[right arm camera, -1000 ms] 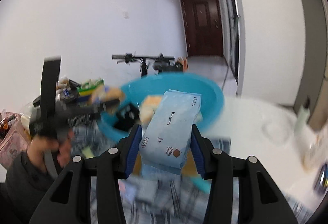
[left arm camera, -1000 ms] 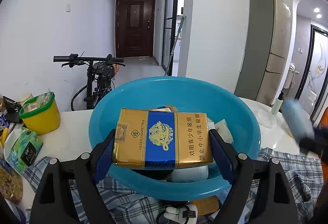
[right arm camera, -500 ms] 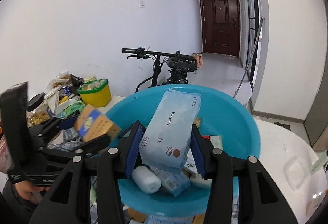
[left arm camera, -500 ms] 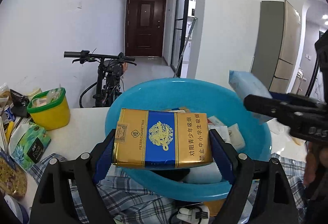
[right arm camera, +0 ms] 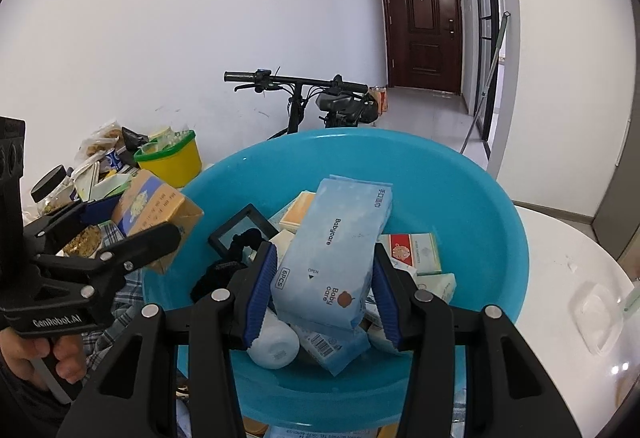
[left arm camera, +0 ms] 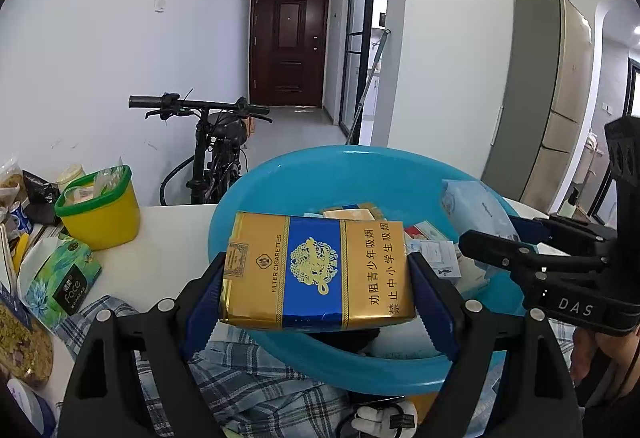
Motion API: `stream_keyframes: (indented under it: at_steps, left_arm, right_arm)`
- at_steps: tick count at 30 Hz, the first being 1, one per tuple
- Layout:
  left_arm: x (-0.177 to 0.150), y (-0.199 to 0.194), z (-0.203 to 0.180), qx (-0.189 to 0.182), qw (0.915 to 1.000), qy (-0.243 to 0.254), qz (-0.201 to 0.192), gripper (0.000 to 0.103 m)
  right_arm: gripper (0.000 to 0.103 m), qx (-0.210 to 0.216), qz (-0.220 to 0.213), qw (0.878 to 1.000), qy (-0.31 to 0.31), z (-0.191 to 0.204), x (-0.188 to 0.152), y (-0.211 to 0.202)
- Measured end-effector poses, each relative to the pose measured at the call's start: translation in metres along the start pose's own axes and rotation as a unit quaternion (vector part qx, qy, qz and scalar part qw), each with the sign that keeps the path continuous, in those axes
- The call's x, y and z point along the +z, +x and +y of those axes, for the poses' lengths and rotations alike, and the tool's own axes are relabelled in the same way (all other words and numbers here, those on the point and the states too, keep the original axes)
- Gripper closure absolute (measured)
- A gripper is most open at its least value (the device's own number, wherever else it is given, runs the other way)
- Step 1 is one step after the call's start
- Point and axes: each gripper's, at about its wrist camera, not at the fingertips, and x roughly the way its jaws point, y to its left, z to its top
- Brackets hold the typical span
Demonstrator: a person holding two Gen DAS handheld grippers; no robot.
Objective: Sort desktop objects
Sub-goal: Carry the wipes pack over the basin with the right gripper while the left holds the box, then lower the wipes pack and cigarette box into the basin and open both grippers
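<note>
My left gripper (left arm camera: pixel 316 298) is shut on a gold and blue cigarette pack (left arm camera: pixel 318 264), held just over the near left rim of the blue basin (left arm camera: pixel 288 177). The pack also shows in the right wrist view (right arm camera: pixel 154 211). My right gripper (right arm camera: pixel 324 294) is shut on a pale blue wet-wipes pack (right arm camera: pixel 332 254), held over the inside of the basin (right arm camera: pixel 480 197). The basin holds several small boxes, a white bottle (right arm camera: pixel 274 344) and a black frame (right arm camera: pixel 240 228). The right gripper reaches in from the right in the left wrist view (left arm camera: pixel 480 242).
A yellow tub with a green rim (left arm camera: pixel 100 207) and a green tissue pack (left arm camera: pixel 60 278) stand left of the basin. A plaid cloth (left arm camera: pixel 248 398) lies under the basin's near side. Snack bags and a jar (right arm camera: pixel 52 189) crowd the far left. A bicycle (right arm camera: pixel 320 101) stands behind the table.
My right gripper has swung in from the right with the wipes pack and now hangs over the basin. My left gripper has shifted slightly left, still holding the cigarette pack.
</note>
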Motion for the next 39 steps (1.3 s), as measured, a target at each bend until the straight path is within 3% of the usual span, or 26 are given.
stream_keyframes:
  at_steps: [13,14,15,16,18,36,39]
  left_arm:
    - [0.0,-0.001,-0.001,0.001,1.0,0.001,0.0,0.016]
    - [0.0,-0.001,-0.001,0.002,1.0,0.0,-0.001,0.016]
    - [0.001,-0.001,-0.001,0.003,1.0,0.0,-0.001,0.016]
    - [0.001,-0.001,0.0,0.003,1.0,-0.001,0.0,0.016]
    - [0.001,-0.001,0.001,0.006,1.0,-0.003,0.0,0.016]
    - [0.0,0.001,-0.001,-0.003,1.0,-0.001,0.002,0.015]
    - [0.001,0.004,0.0,0.005,0.9998,-0.01,0.014,0.004]
  right_arm:
    - [0.057,-0.008,-0.007,1.0,-0.008,0.007,0.001,-0.002]
    - [0.047,-0.011,-0.011,1.0,-0.01,0.008,0.001,-0.003]
    - [0.016,-0.016,-0.016,1.0,-0.012,0.008,0.001,-0.004]
    - [0.0,-0.024,-0.02,0.999,-0.011,0.008,0.0,-0.005]
    - [0.0,-0.044,-0.032,0.998,-0.012,0.008,0.001,-0.01]
    - [0.0,-0.04,-0.038,0.998,0.014,0.0,0.002,-0.015]
    - [0.0,-0.041,-0.041,0.998,0.016,0.0,0.002,-0.015]
